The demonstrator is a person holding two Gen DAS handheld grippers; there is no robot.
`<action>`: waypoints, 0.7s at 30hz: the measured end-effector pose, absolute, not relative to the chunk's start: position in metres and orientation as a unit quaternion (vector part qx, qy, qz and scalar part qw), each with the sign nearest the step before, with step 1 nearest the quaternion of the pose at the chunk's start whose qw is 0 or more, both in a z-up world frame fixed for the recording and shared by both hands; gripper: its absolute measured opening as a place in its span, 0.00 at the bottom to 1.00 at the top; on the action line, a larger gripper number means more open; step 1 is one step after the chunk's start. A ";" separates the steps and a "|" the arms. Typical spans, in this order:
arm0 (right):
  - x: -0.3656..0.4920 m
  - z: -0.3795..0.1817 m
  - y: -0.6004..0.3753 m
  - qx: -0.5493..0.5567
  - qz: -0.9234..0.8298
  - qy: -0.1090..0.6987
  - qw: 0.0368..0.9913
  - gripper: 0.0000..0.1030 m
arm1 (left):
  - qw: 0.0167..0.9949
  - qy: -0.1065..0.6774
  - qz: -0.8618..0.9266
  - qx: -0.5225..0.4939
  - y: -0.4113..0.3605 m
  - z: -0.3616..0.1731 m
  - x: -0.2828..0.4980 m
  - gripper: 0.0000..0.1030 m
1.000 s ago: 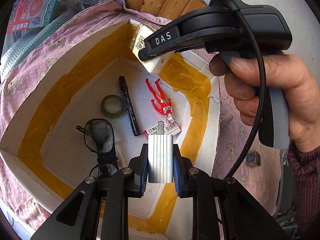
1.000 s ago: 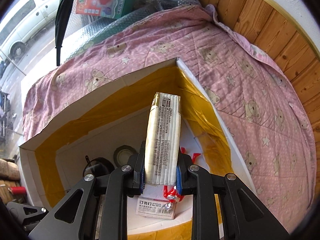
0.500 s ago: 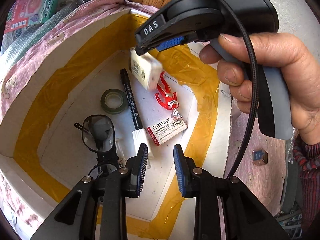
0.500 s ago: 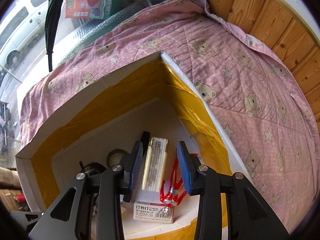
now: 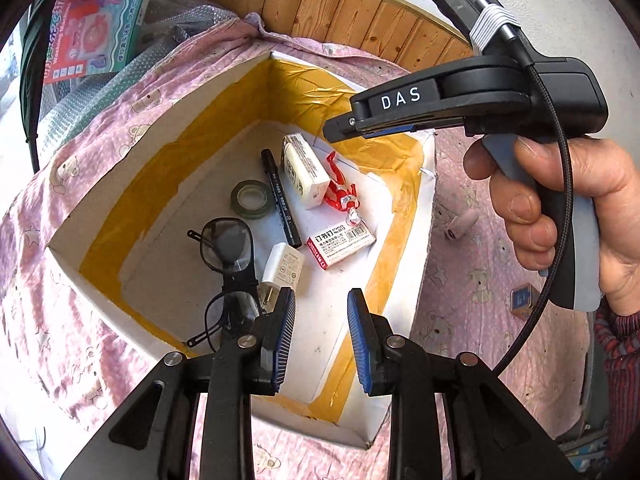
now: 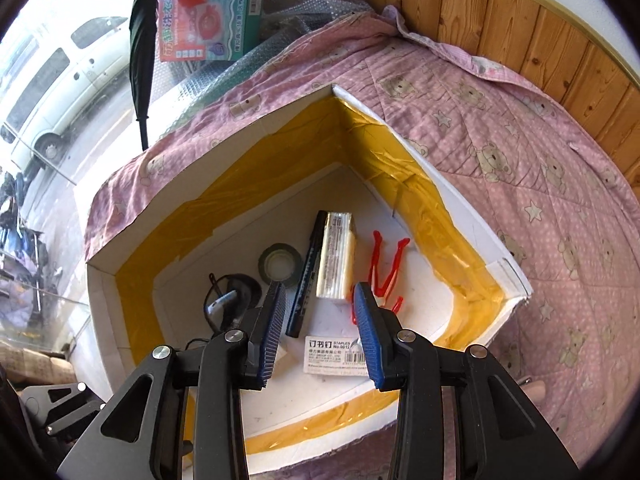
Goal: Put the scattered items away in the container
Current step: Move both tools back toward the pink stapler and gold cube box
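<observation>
Cream packet (image 6: 335, 256) lies in the box (image 6: 224, 136) above the right hand-held gripper (image 6: 320, 320), released and empty; staple box (image 6: 334, 354) partly hidden by its fingers

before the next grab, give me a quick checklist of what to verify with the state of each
1. Left gripper free to pick: ok, fingers apart, nothing between them.
2. Right gripper free to pick: ok, fingers apart and empty above the box.
3. White packet settled inside: ok, lying flat on the box floor between the black marker and the red figure.
4. Items left outside: not ok, a small pink item and a small blue-faced cube lie on the pink blanket beside the box.
5. Room in the box: ok, bare floor near the tape roll.
6. More strays beyond the views: cannot tell.
</observation>
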State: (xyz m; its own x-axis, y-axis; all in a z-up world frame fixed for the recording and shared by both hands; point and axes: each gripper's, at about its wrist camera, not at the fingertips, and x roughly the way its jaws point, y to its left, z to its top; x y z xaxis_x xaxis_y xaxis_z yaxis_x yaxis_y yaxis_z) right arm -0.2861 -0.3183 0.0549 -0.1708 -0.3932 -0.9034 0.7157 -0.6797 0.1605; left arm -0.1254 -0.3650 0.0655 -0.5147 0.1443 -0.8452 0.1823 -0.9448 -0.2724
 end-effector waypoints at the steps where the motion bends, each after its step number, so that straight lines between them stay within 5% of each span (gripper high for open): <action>1: -0.282 0.059 -0.312 0.523 -0.753 0.143 0.373 0.37 | 0.013 0.157 -0.857 0.490 -0.365 0.067 -0.122 0.29; 21: -0.159 0.118 -0.182 0.417 -0.822 -0.013 0.387 0.37 | 0.009 0.055 -0.895 0.442 -0.286 0.125 -0.078 0.34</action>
